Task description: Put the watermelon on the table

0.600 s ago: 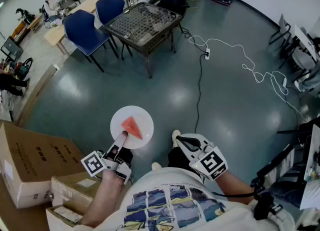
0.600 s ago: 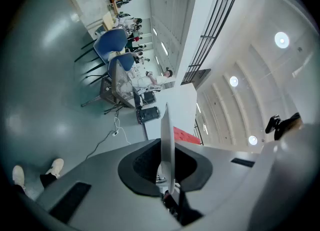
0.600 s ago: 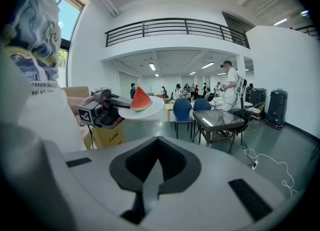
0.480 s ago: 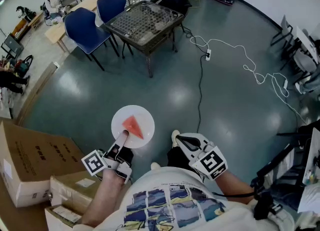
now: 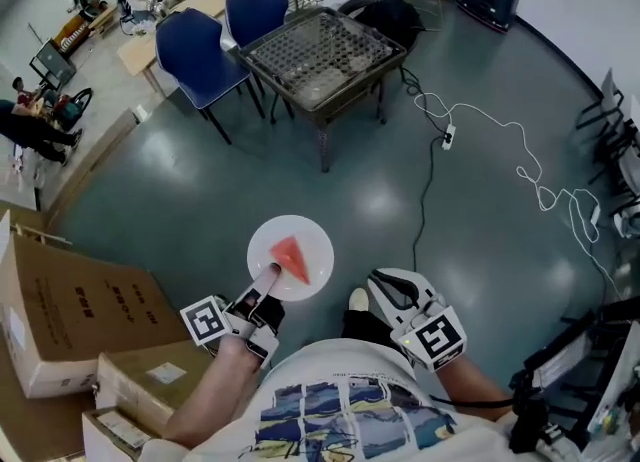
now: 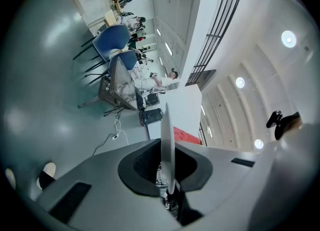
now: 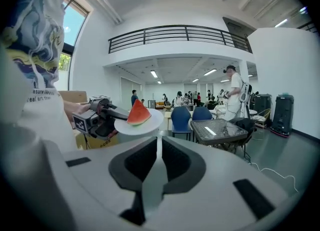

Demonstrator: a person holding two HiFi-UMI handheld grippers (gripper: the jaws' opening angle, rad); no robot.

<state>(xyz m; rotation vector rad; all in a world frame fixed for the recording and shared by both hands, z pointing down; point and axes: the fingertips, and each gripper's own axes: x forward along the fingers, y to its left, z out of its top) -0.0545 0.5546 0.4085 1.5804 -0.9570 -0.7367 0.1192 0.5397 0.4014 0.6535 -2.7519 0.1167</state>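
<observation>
Over the grey floor point(image 5: 200, 200), the left gripper point(image 5: 268, 285) pinches the rim of a white plate point(image 5: 272, 240) carrying the watermelon point(image 5: 291, 258). The right gripper point(image 5: 383, 283) is pressed together, empty. The mesh counter point(image 5: 320, 50) ahead has drawn slightly nearer, so the carry seems to be midway.

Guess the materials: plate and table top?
Plate: white, very thin, smooth and even with a dull sheen. Probably plastic or melamine, though coated paper is possible. Table top: dark open grid you can see through, likely metal wire mesh; woven rattan isn't excluded.
</observation>
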